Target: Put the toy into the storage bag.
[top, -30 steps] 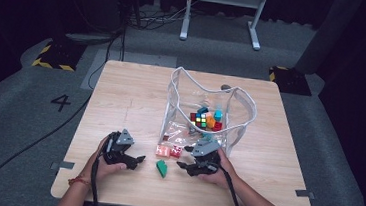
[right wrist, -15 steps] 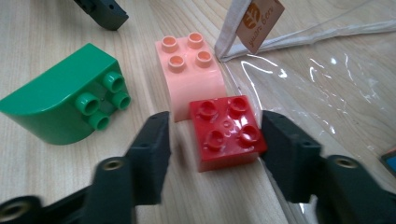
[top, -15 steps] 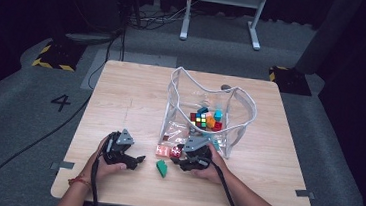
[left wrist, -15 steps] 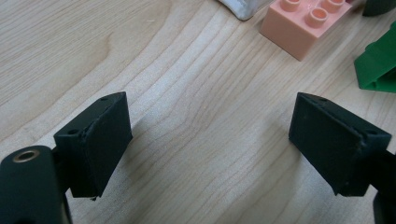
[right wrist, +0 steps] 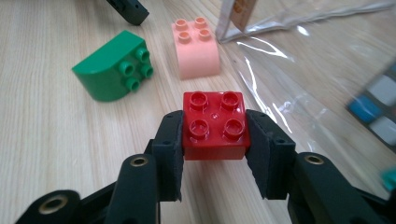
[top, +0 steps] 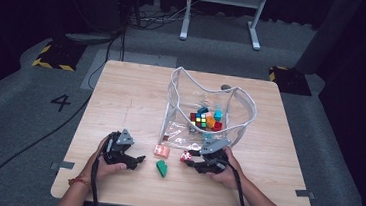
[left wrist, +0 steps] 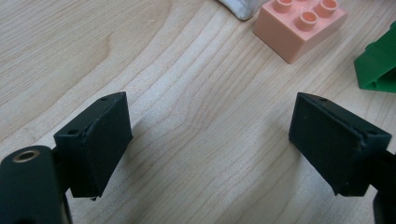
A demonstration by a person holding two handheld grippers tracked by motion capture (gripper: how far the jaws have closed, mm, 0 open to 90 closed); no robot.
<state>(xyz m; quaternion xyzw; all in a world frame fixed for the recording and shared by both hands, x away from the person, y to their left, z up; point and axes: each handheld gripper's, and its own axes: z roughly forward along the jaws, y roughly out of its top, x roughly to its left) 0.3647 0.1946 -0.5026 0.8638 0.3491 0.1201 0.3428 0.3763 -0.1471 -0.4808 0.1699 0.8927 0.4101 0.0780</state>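
Overhead light falls bright on the table (top: 135,104); the floor (top: 25,99) beyond goes dim. High view soft, grainy. Glare streaks the clear bag (right wrist: 299,60). Soft shadows under the jaws; far corners blur.

green brick (left wrist: 377,65) cut off at edge – bag's toys (top: 205,119) too small

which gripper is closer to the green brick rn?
Left. The left gripper sits open just left of the green brick, a short gap between. The right gripper is farther off on the brick's other side, shut on a red brick.
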